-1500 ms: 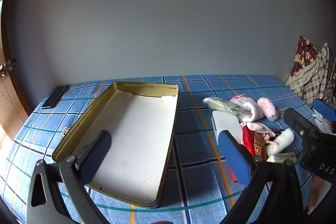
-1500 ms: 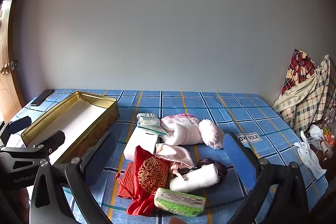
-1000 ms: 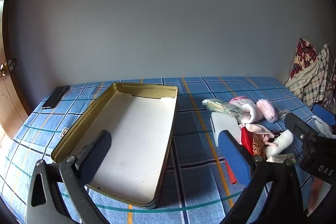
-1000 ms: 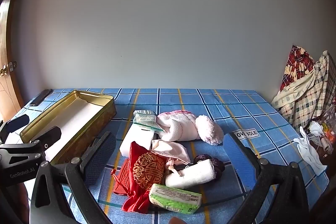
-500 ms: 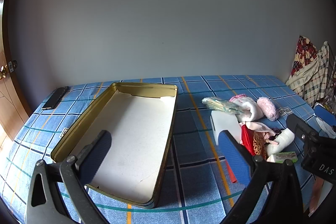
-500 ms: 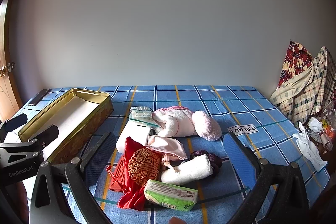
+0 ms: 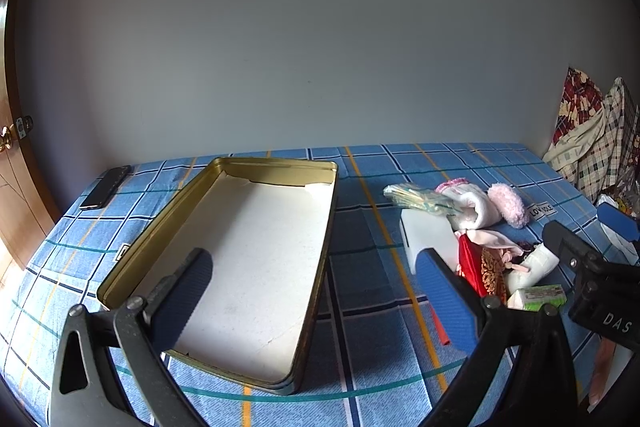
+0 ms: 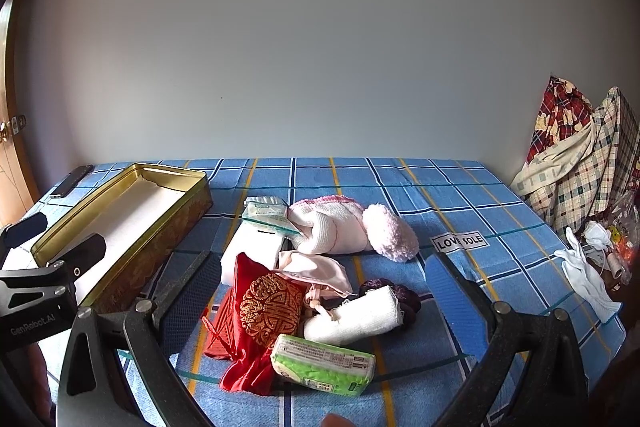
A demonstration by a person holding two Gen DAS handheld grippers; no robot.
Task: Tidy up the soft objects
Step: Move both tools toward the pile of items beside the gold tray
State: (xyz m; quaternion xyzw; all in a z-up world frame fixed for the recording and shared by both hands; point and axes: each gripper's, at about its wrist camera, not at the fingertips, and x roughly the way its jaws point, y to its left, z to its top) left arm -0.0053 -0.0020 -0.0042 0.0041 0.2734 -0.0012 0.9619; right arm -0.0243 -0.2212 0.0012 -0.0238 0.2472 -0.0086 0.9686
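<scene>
On the blue checked bed (image 8: 460,195), the open gold rectangular metal tin (image 7: 240,251) lies left, bare inside, seemingly ready for filling. The left tool (image 7: 316,291) hovers above it, spread and holding nothing. Right, the jumbled heap of soft cloths and pouches (image 8: 312,279) lies between the right tool's (image 8: 324,291) spread jaws, likely for picking.

Colours on the blue plaid sheet (image 8: 460,195)

Gold tin (image 8: 132,227) at nine o'clock; red pouch (image 8: 260,311) with gold emblem, green tissue pack (image 8: 324,365) at six.
</scene>
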